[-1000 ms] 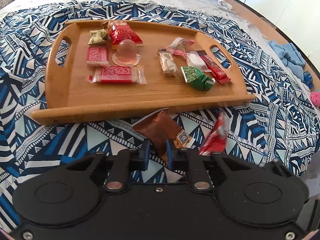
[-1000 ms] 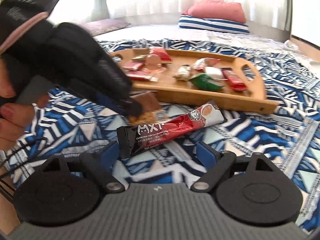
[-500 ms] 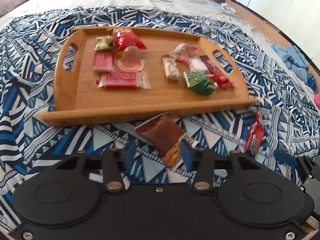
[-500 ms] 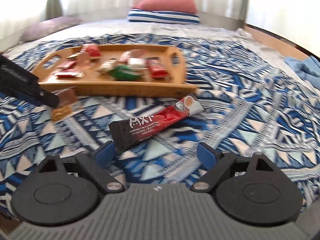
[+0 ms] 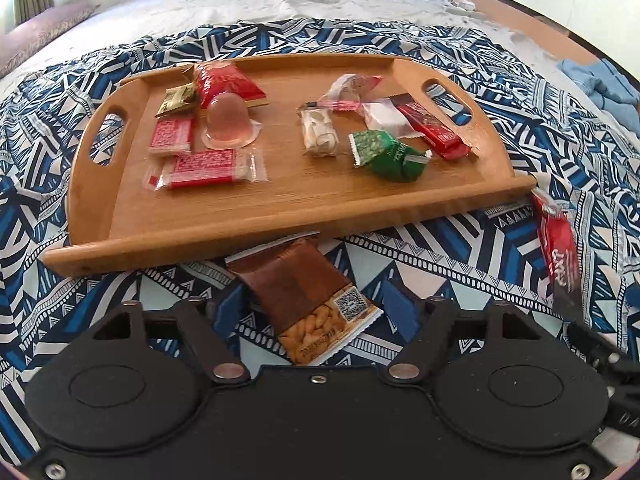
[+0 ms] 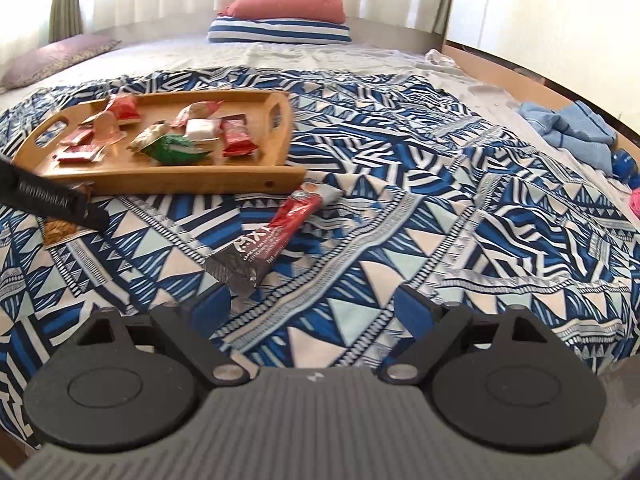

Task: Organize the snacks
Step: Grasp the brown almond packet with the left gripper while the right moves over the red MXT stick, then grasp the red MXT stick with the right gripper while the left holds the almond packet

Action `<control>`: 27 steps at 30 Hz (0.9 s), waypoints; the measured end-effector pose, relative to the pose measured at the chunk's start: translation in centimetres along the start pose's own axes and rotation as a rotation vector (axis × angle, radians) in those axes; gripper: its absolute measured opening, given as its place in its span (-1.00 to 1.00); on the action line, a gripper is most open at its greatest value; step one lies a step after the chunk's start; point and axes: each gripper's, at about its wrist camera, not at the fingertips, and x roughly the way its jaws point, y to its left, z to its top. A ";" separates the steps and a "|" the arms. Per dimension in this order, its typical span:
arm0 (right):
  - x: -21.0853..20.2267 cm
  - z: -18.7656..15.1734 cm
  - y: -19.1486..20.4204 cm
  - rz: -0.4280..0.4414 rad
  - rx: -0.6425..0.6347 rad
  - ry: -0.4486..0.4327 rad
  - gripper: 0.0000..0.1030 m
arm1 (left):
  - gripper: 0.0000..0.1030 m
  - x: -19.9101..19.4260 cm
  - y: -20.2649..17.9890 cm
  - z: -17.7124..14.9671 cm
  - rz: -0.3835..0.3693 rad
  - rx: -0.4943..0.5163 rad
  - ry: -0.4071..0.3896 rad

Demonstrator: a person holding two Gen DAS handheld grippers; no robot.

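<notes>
the wooden tray [image 5: 280,216] lay on the patterned bedspread [image 6: 400,208], carrying two clusters of wrapped snacks: red packets and a jelly cup [image 5: 229,122] toward its left handle, a green packet [image 5: 386,154] and others toward its right. two snacks sat off the tray on the bedspread: a brown peanut packet [image 5: 306,300] just in front of the tray's near rim, and a red-and-black coffee stick sachet [image 6: 268,240] near the tray's right corner.

the left gripper [image 5: 314,304] had its jaws opening, the peanut packet lying between them with the pads clear of it. the right gripper [image 6: 314,306] had its jaws wide apart and empty, the sachet's dark end just ahead of its left finger.

risks noted: both packets lay flat on soft, wrinkled cloth, so closing jaws could pinch fabric with the wrapper or slide off the thin foil. the peanut packet's far edge seemed tucked near the rim, and a lift could snag and shift the tray.
</notes>
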 end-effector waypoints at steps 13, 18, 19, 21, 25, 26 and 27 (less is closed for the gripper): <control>-0.3 0.5 -0.5 0.038 0.094 -0.052 0.82 | 0.43 0.6 -1.3 -0.1 0.037 0.004 -0.018; -0.3 0.8 -0.6 0.056 0.118 -0.063 0.82 | -0.23 -0.6 -1.3 -0.1 -0.020 0.009 -0.029; -0.3 0.9 -0.6 0.064 0.127 -0.065 0.82 | -0.23 -0.7 -1.3 -0.2 -0.022 0.013 -0.030; -0.2 0.9 -0.7 0.084 0.148 -0.071 0.83 | -0.23 -1.1 -1.2 -0.6 -0.015 0.030 -0.033; 0.2 1.1 -0.5 0.139 0.179 -0.076 0.83 | -0.23 -2.1 -0.6 -1.2 -0.017 0.045 -0.033; 0.4 1.2 -0.3 0.146 0.179 -0.074 0.83 | -0.23 -2.4 -0.5 -1.2 -0.020 0.045 -0.033; 0.6 1.3 -0.1 0.148 0.178 -0.072 0.83 | -0.23 -2.6 -0.3 -1.3 -0.023 0.045 -0.034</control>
